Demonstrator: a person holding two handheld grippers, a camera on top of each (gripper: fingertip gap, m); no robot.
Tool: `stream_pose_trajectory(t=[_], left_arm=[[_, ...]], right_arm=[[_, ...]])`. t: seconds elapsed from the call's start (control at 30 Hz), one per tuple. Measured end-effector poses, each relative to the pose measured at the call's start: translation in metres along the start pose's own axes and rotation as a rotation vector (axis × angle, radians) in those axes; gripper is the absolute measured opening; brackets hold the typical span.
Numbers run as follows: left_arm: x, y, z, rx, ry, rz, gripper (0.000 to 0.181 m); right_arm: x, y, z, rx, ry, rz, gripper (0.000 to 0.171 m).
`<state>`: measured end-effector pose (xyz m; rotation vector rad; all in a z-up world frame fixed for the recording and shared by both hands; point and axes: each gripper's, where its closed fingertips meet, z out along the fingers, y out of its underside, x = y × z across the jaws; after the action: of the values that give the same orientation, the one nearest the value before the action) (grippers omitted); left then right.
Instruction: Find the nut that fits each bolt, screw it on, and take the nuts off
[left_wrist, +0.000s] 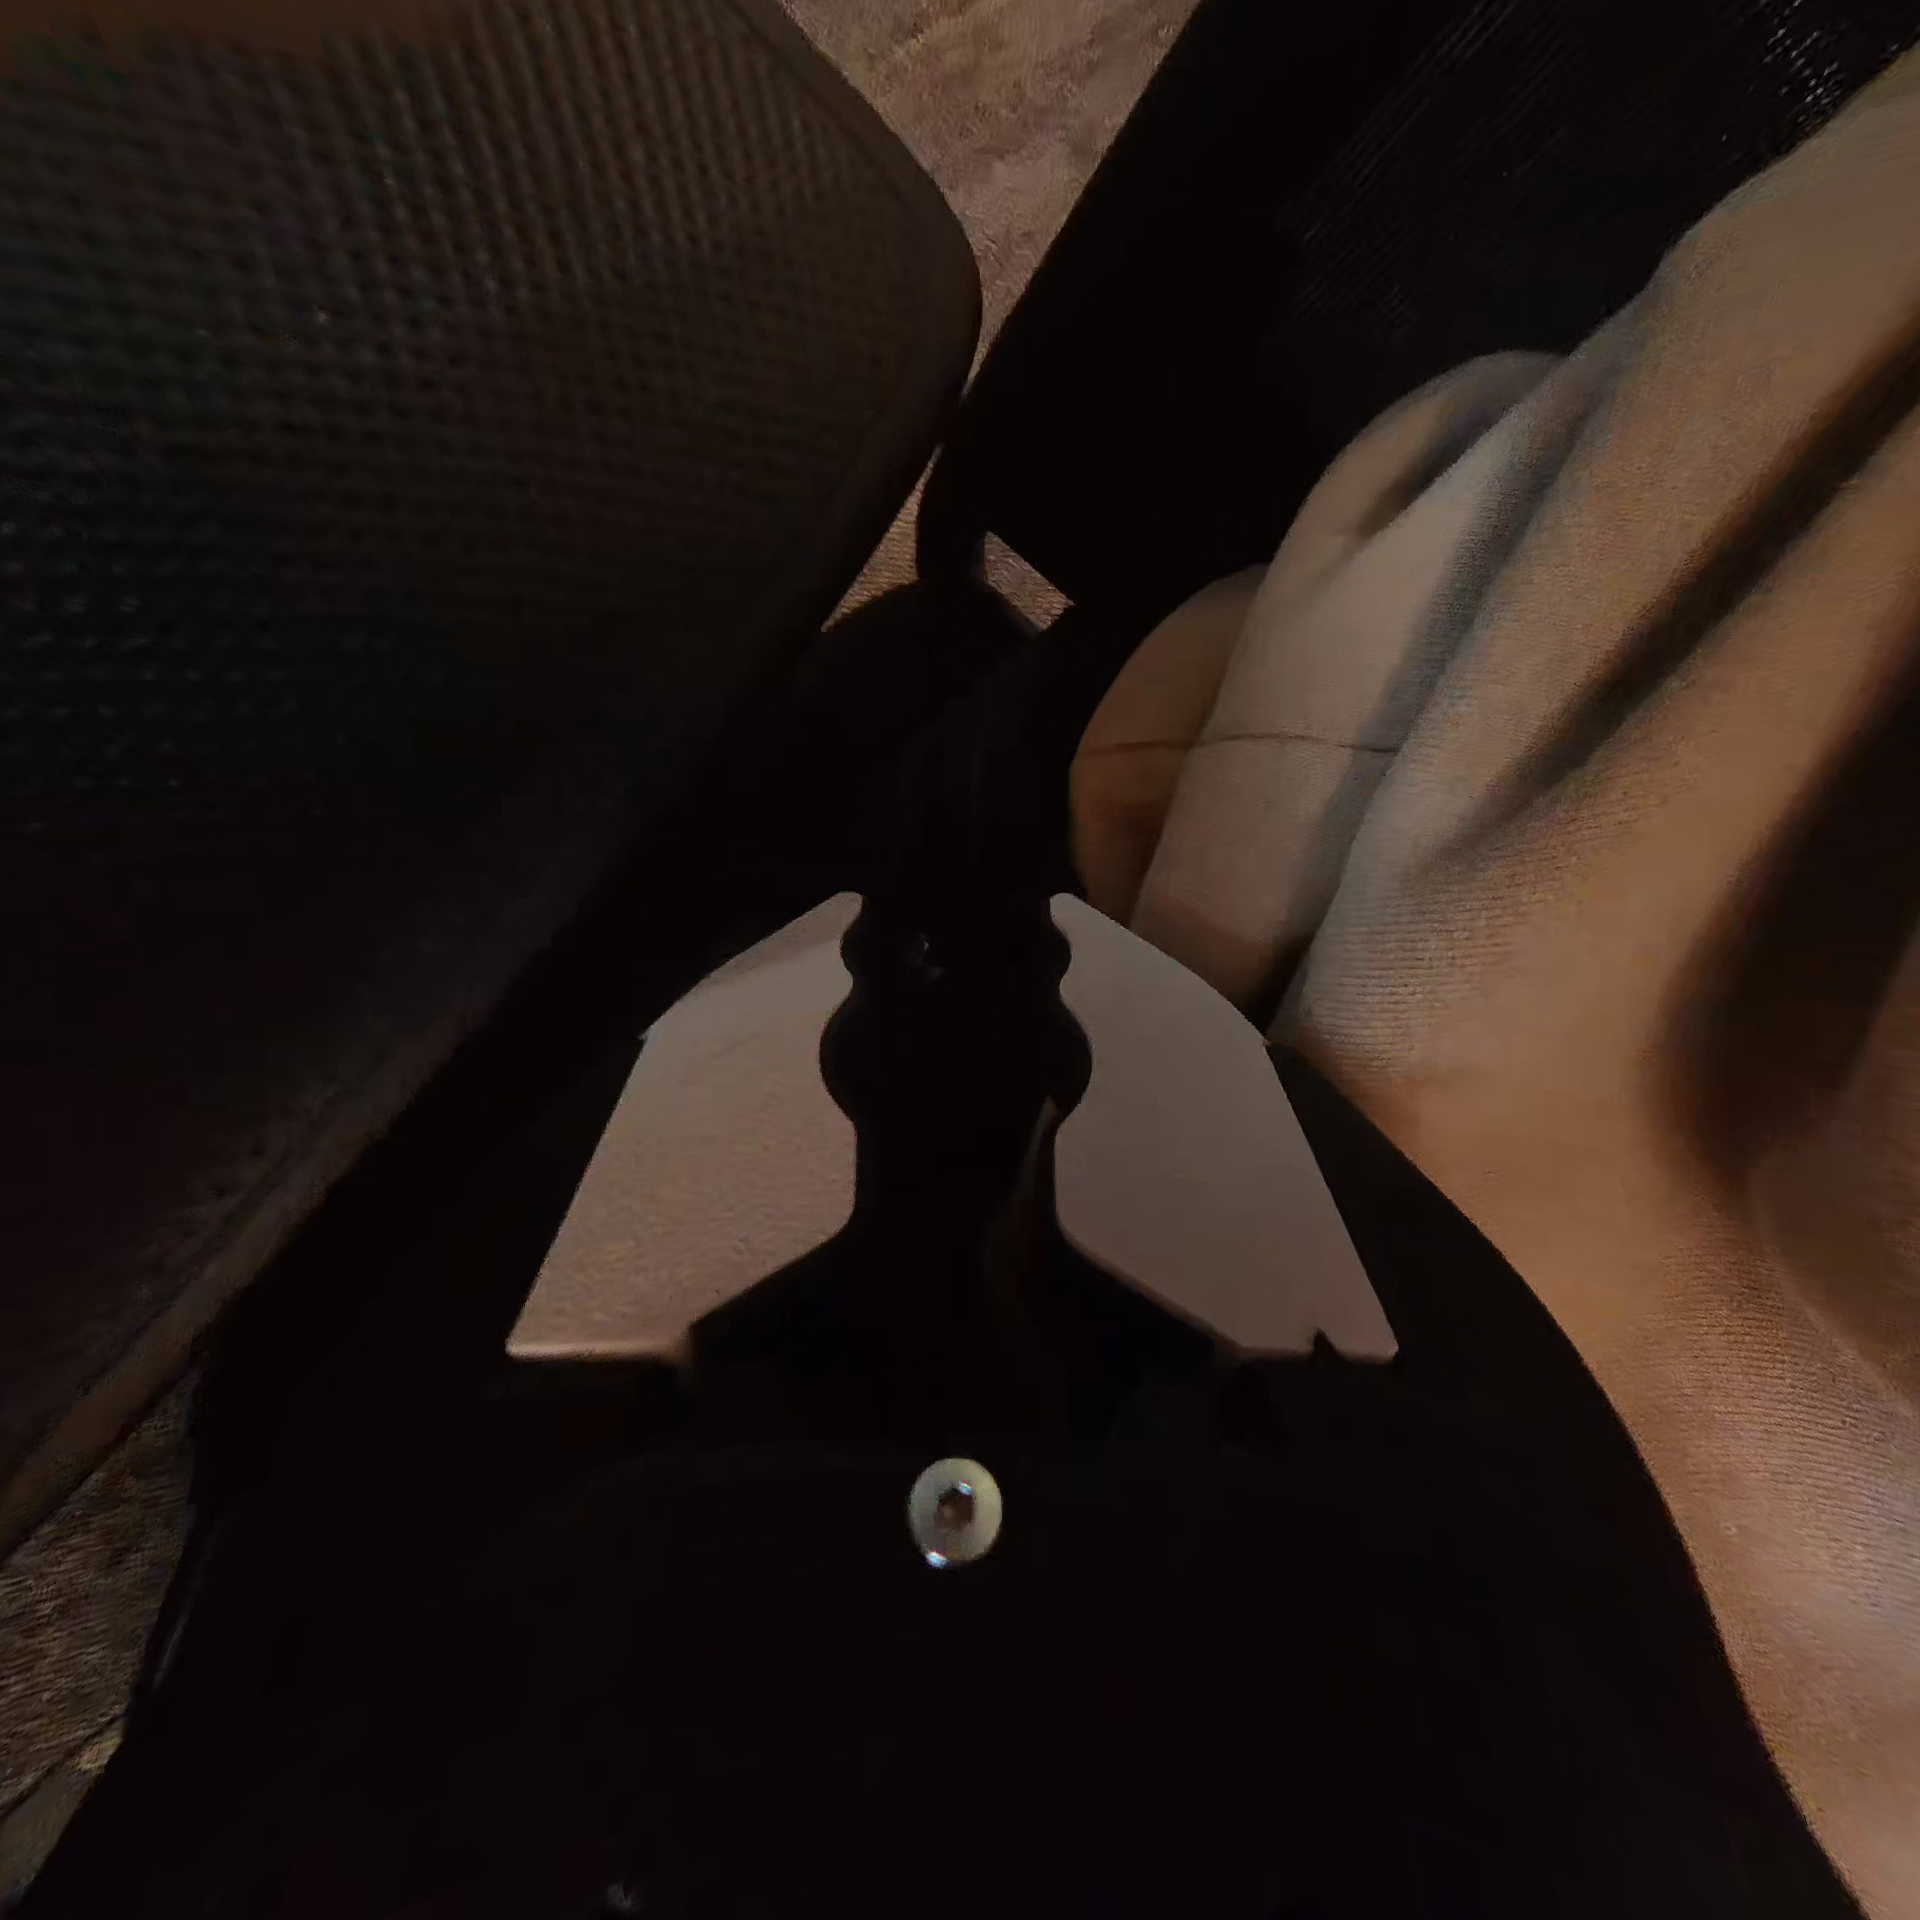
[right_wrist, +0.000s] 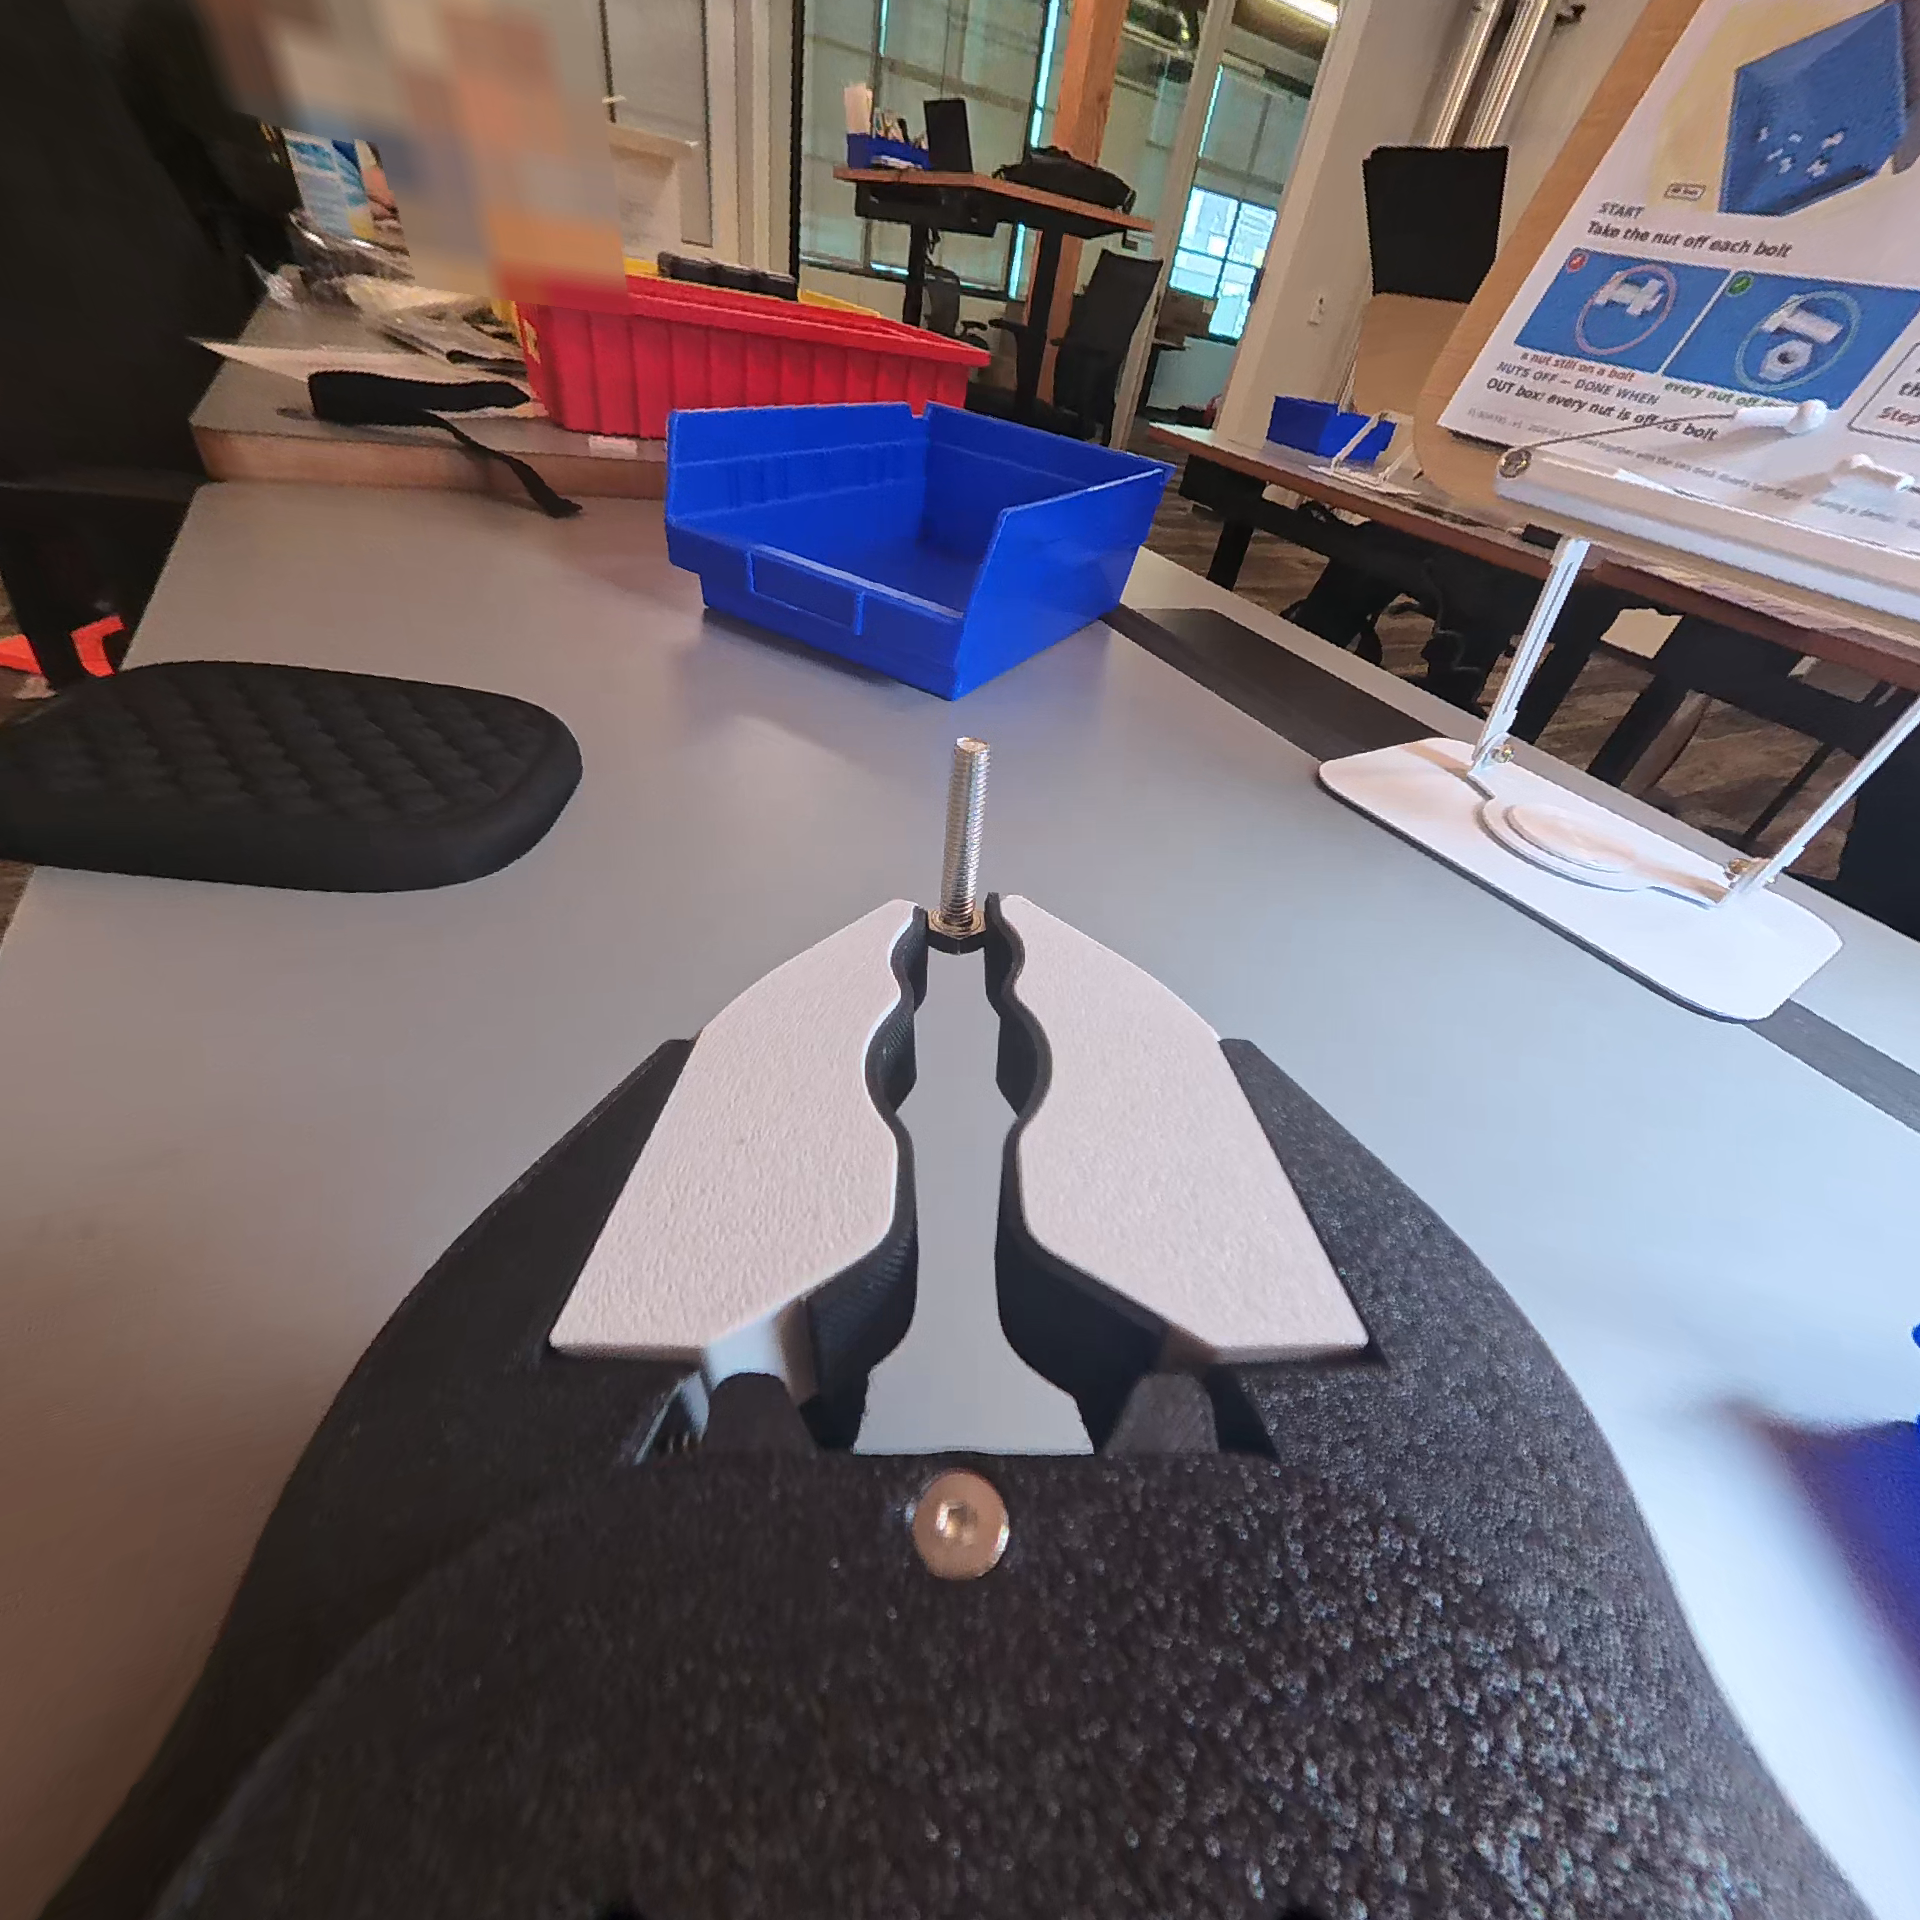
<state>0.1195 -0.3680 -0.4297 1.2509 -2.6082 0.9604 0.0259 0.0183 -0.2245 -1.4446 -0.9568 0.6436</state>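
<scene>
We note the left gripper (left_wrist: 956, 925) sits low in dim light beside a black textured pad (left_wrist: 416, 520) and beige cloth (left_wrist: 1558, 831); its fingers read as a dark silhouette drawn together, though we cannot tell whether anything lies between them. On the grey table (right_wrist: 364, 1091) we see, from the left, a black dimpled pad (right_wrist: 270, 774), then a blue bin (right_wrist: 914, 540) with a red bin (right_wrist: 748, 348) behind it. The right gripper (right_wrist: 961, 920) is clamped on the head end of a bolt (right_wrist: 966, 821), threaded shank pointing away toward the blue bin. At far right stands a white instruction-card stand (right_wrist: 1579, 862).
</scene>
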Motion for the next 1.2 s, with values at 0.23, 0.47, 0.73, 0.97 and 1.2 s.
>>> stream_pose_trajectory(t=[0.23, 0.47, 0.73, 0.97, 1.2], left_arm=[[0.003, 0.008, 0.009, -0.007, 0.079, -0.093, 0.013], [0.005, 0.011, -0.004, 0.044, 0.016, -0.071, 0.003], [0.010, -0.001, -0.027, 0.231, 0.022, -0.102, 0.001], [0.003, 0.000, -0.046, 0.343, 0.019, -0.165, 0.000], [-0.002, 0.003, -0.039, 0.319, 0.000, -0.199, 0.000]], right_arm=[[-0.001, -0.001, -0.001, 0.005, -0.007, 0.004, 0.010], [-0.002, 0.000, -0.001, 0.001, -0.013, -0.002, 0.010], [-0.003, -0.001, -0.001, 0.007, -0.014, -0.006, 0.010], [-0.004, 0.000, 0.000, 0.000, -0.022, -0.008, 0.010], [-0.004, 0.000, -0.001, 0.000, -0.019, -0.010, 0.010]])
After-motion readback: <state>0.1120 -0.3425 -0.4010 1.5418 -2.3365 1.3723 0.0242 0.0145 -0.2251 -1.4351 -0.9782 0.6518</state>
